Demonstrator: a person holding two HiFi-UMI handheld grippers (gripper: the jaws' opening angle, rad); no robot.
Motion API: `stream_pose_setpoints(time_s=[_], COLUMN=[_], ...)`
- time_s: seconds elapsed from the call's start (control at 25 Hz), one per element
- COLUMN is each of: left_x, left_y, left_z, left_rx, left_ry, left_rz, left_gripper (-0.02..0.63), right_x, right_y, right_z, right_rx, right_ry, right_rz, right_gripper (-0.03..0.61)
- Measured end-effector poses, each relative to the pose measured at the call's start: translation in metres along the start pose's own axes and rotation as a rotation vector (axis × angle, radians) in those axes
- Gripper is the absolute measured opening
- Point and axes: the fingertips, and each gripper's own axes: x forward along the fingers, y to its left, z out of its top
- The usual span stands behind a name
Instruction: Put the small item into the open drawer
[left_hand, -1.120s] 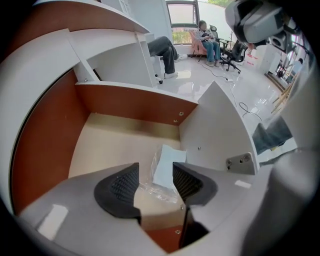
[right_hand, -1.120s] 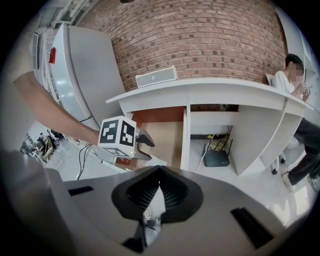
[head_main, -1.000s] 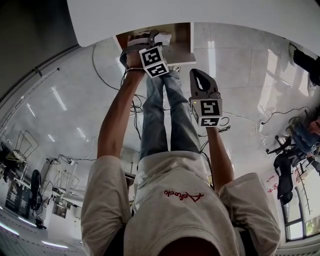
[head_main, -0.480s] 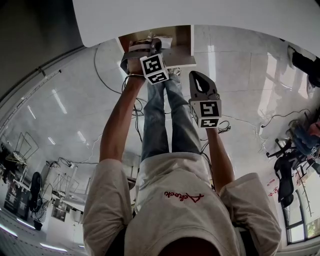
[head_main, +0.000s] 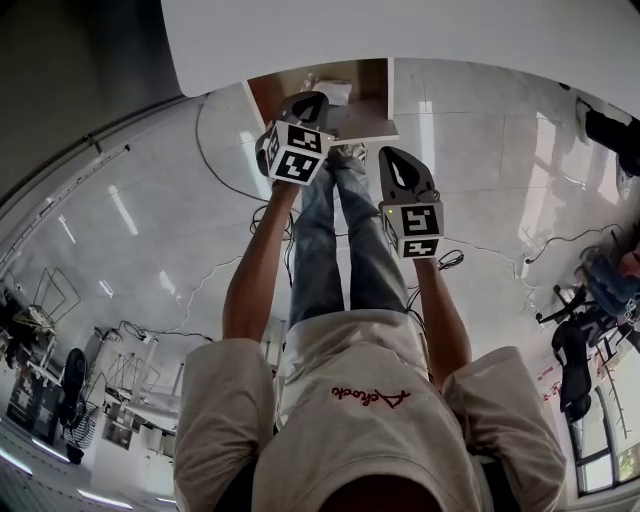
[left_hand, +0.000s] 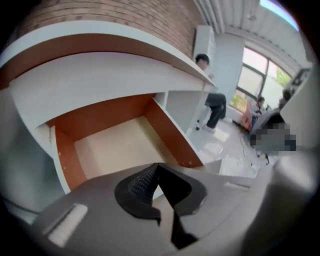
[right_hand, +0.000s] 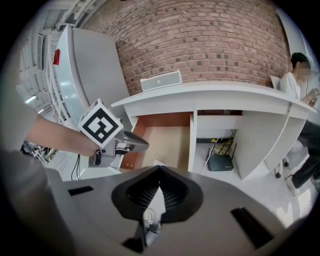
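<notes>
The open drawer (head_main: 362, 116) has brown walls and a pale floor, and juts out from under the white desk. A small white item (head_main: 334, 92) lies inside it near the back; in the right gripper view a white corner (right_hand: 159, 163) shows just above my jaws. My left gripper (head_main: 308, 101) hangs at the drawer's front edge, shut and empty. Seen from its own camera, the left gripper (left_hand: 159, 165) points at a bare stretch of drawer floor (left_hand: 117, 145). My right gripper (head_main: 392, 153) is lower right of the drawer, shut, pads (right_hand: 169, 189) together with nothing between them.
The white desk top (head_main: 420, 30) overhangs the drawer. A white box (right_hand: 161, 80) sits on the desk against the brick wall. A black router (right_hand: 220, 162) stands in the bay right of the drawer. Cables (head_main: 452, 257) lie on the floor, and a person (right_hand: 299, 100) stands far right.
My left gripper has drawn back out of the drawer toward its front edge and shifted right. The right gripper has barely moved.
</notes>
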Motion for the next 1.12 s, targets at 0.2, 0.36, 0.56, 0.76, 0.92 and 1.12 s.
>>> stream_pose_setpoints(time_s=[0.2, 0.36, 0.56, 0.76, 0.92, 1.12], left_x=[-0.032, -0.053, -0.081, -0.121, -0.151, -0.198], left_y=[0.007, 0.003, 0.003, 0.010, 0.015, 0.018], left_z=[0.007, 0.008, 0.020, 0.056, 0.089, 0.134], left_rx=[-0.272, -0.369, -0.323, -0.258, -0.239, -0.209], left_ry=[-0.133, -0.188, -0.240, -0.312, -0.373, -0.453], left_rz=[0.014, 0.034, 0.071, 0.108, 0.128, 0.157], left_gripper=[0.009, 0.009, 0.009, 0.009, 0.009, 0.009], right_x=[0.003, 0.006, 0.008, -0.006, -0.020, -0.051], right_y=[0.006, 0.004, 0.001, 0.002, 0.000, -0.002], right_z=[0.002, 0.008, 0.029, 0.069, 0.109, 0.174], right_rx=[-0.008, -0.012, -0.036, -0.056, -0.073, -0.113], right_ry=[0.001, -0.002, -0.034, -0.095, -0.163, -0.262], right_rz=[0.011, 0.011, 0.007, -0.011, -0.024, -0.055], right_gripper=[0.012, 0.012, 0.012, 0.012, 0.012, 0.012])
